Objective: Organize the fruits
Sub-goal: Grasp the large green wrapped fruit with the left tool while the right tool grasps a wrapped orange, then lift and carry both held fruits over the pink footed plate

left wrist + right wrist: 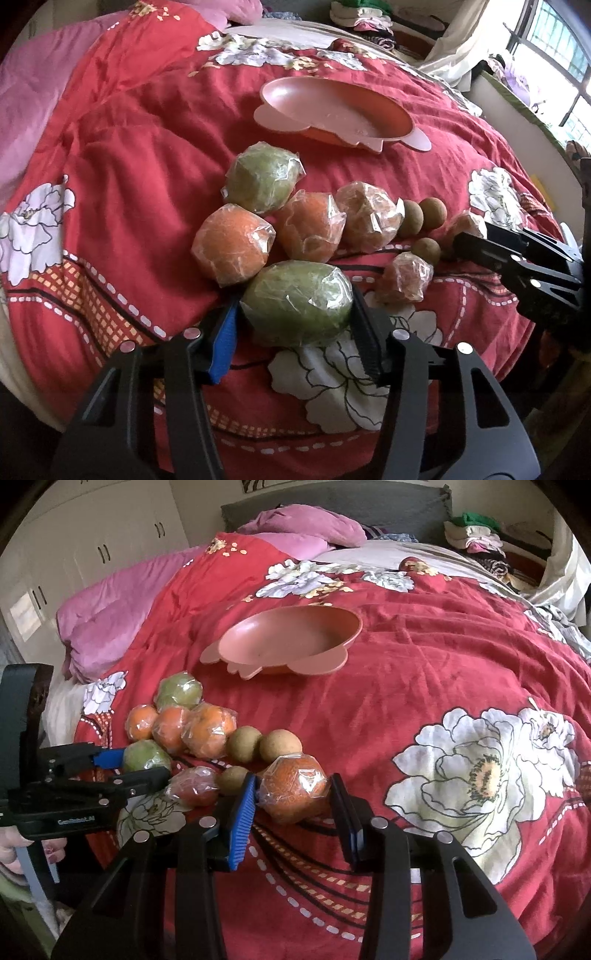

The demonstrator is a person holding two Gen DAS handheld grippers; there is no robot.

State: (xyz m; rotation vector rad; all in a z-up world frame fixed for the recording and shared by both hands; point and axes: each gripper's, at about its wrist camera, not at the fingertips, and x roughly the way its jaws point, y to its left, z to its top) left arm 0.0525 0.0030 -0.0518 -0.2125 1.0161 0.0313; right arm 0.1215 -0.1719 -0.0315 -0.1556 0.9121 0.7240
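Wrapped in crinkled film, a green fruit (pixel 297 302) sat between the left tongs (pixel 295 325), both pads touching it. Right tongs (pixel 293 805) likewise clamped a wrapped orange (pixel 293 792) on the red bedspread (pixel 424 657). Farther off lay the empty pink dish (pixel 332 107); glare blurred the remaining fruits' skins.

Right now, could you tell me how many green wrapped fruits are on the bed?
2: one green fruit sits between the left claw's fingers; the other green fruit lies behind the oranges, nearest the pink bowl.
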